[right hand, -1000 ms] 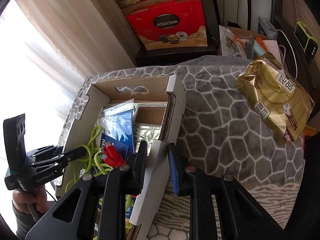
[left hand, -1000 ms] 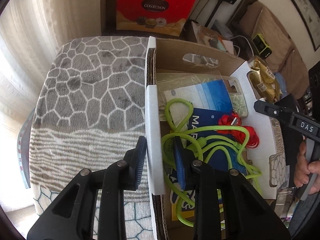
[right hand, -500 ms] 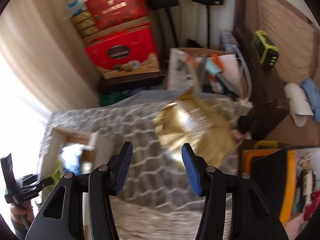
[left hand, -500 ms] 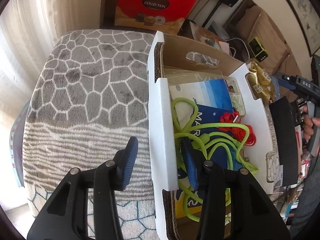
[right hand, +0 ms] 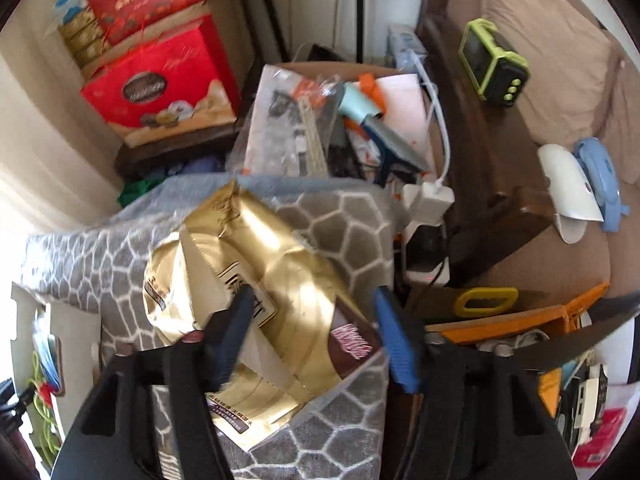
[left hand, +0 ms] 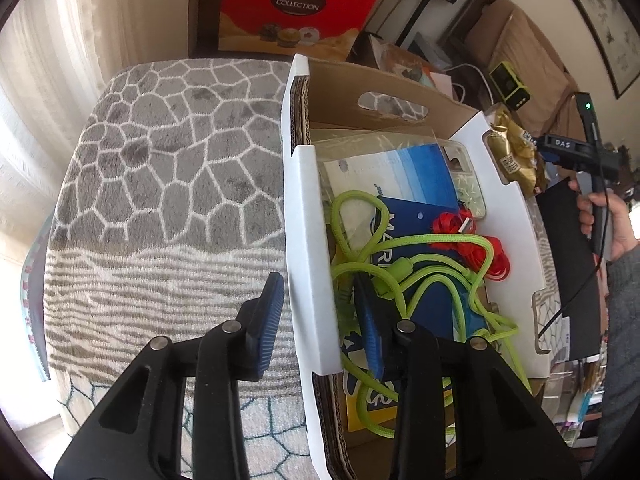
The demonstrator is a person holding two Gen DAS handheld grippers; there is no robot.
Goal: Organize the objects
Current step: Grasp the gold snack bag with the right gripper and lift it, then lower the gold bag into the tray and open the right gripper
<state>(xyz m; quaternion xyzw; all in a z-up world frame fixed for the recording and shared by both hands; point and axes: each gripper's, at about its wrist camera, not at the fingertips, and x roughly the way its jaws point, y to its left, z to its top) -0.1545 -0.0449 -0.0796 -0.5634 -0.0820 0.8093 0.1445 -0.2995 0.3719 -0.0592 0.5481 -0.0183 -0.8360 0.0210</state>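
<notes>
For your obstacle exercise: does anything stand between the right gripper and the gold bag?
Nothing visible does. The right gripper is open with its fingers spread over the gold bag, which lies alone on the grey mat, beside the box.

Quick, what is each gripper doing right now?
Left gripper: open, straddling the white box flap.
Right gripper: open over the gold bag, holding nothing.

One cardboard box (left hand: 404, 128), one gold bag (right hand: 256, 280), two cables (green (left hand: 420, 276), red (left hand: 476, 240))
</notes>
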